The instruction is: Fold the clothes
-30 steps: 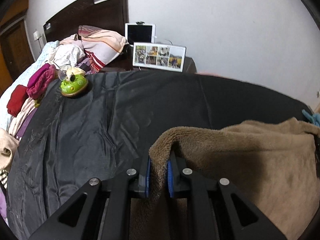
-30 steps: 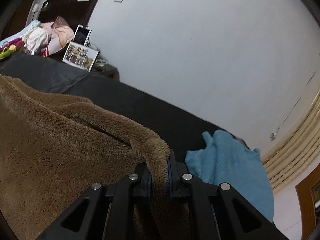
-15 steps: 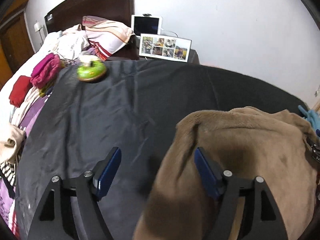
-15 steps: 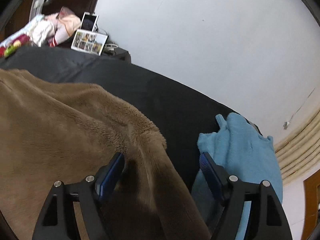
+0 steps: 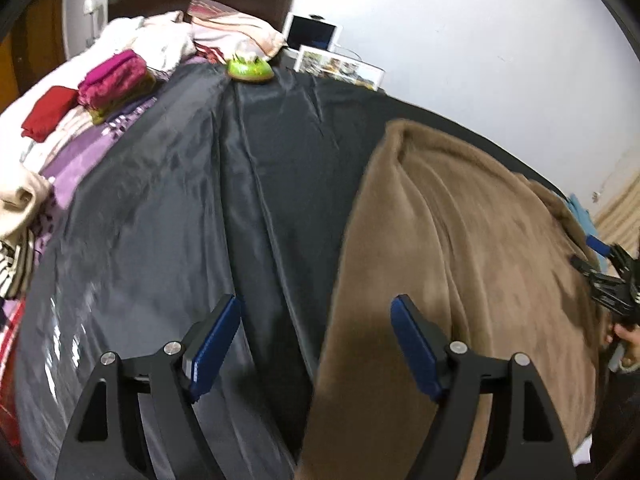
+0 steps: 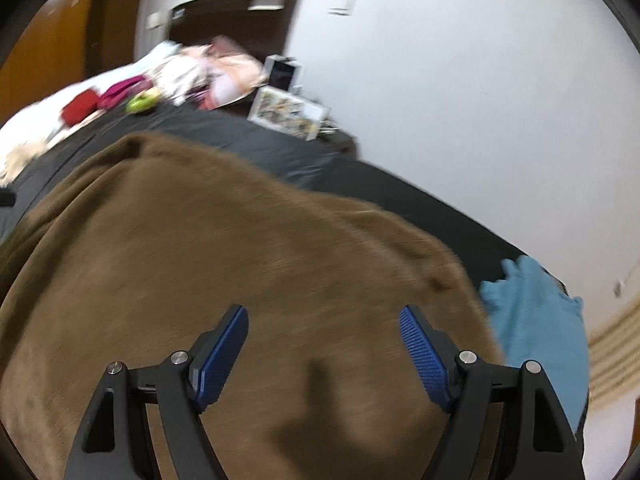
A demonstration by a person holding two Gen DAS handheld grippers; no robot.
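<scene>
Both the left tool point(image 5: 316, 340) and right tool point(image 6: 324, 350) hang spread apart and empty above the brown fleece point(image 6: 224, 264) lying on the black sheet point(image 5: 168, 208), so I judge a careless regrip could bunch its fold or snag the blue garment point(image 6: 536, 320) just beside it

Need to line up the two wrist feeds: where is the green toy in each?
Left wrist: green toy upper centre-left, at the black sheet's far edge.
Right wrist: green toy upper left, small and blurred, beside the red clothes.
Shared landmark: photo collage frame against the wall.
</scene>
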